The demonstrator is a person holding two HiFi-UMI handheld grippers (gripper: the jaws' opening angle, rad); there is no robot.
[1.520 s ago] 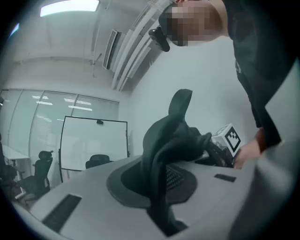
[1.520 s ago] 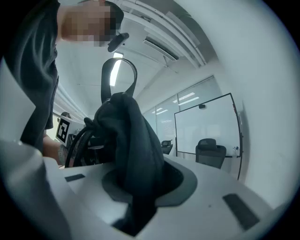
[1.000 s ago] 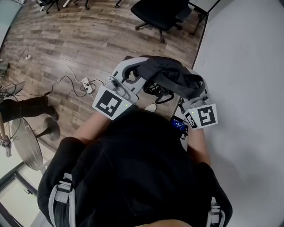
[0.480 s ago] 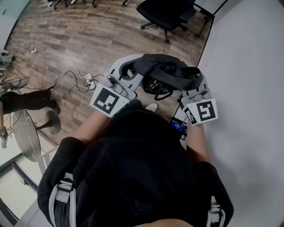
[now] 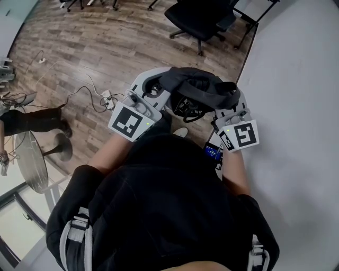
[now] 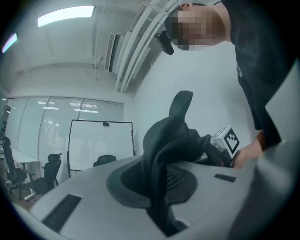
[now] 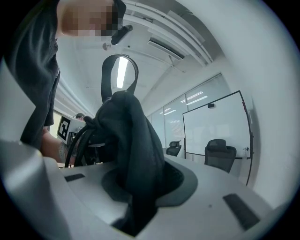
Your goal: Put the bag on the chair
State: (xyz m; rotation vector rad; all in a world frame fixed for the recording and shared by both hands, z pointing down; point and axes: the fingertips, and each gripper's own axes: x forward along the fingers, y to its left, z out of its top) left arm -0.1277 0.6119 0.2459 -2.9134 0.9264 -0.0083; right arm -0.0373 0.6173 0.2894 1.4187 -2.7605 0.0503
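Bag [image 5: 198, 87] hangs mid-air between both claws over the wood floor [image 5: 95, 47]. Carry step, I judge: hold both pinches firm, keep it level, head to 12 o'clock, lower onto the seat before releasing; the dangling strap loops [image 5: 188, 108] may snag. Black soft fabric, bunched, sagging. At its 9 o'clock end the left claw [image 5: 159, 87] pinches a fold; at 3 o'clock the right claw [image 5: 229, 100] pinches fabric. Office chair [image 5: 198, 16] well apart at 12; white desk [image 5: 296, 106] at 3.
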